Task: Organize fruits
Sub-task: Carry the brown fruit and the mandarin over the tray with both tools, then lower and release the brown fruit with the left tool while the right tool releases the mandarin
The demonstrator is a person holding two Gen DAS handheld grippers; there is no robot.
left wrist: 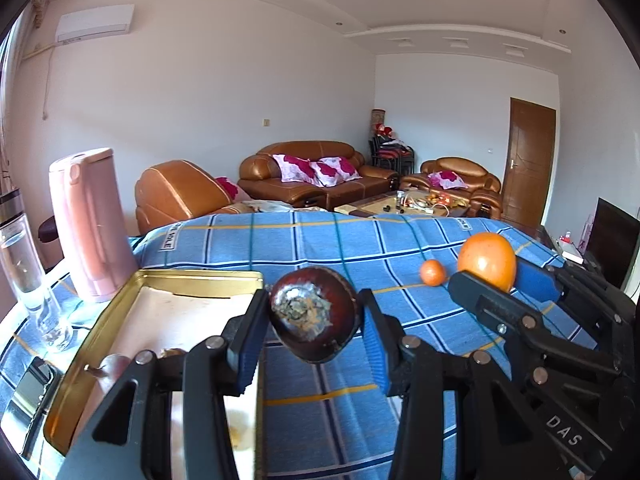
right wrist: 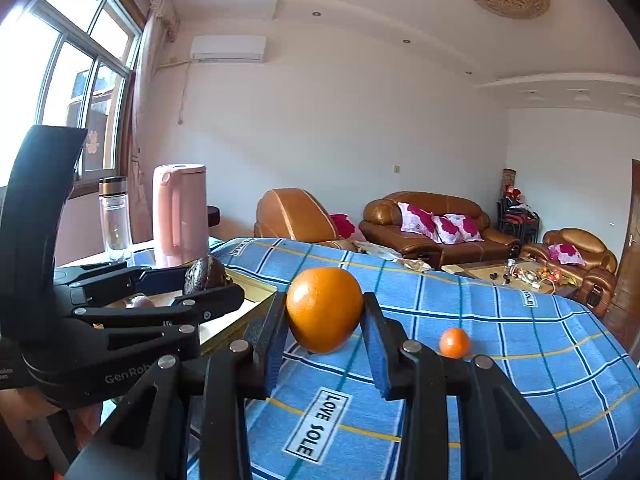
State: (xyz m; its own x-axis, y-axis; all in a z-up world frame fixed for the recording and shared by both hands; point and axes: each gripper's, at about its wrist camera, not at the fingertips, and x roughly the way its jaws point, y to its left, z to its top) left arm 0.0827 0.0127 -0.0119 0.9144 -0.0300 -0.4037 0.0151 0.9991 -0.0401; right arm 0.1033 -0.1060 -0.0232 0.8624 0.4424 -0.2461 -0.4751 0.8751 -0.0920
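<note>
While I work both tongs, my left gripper [left wrist: 316, 316] is clamped on a dark purple fruit [left wrist: 314, 314], lifted off the blue checked cloth [left wrist: 320, 240] at the right edge of the gold tin tray [left wrist: 160, 276]. My right gripper [right wrist: 324, 316] pinches the big orange [right wrist: 325, 309] above the cloth. One small tangerine [right wrist: 454, 343] sits on the cloth just right of it. Pink kettle [left wrist: 90, 224] stands far left.

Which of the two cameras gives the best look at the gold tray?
The left wrist view shows the gold tray best: its rim and pale inside fill the lower left. In the right wrist view only a strip of the tray shows, mostly hidden behind the left gripper.
</note>
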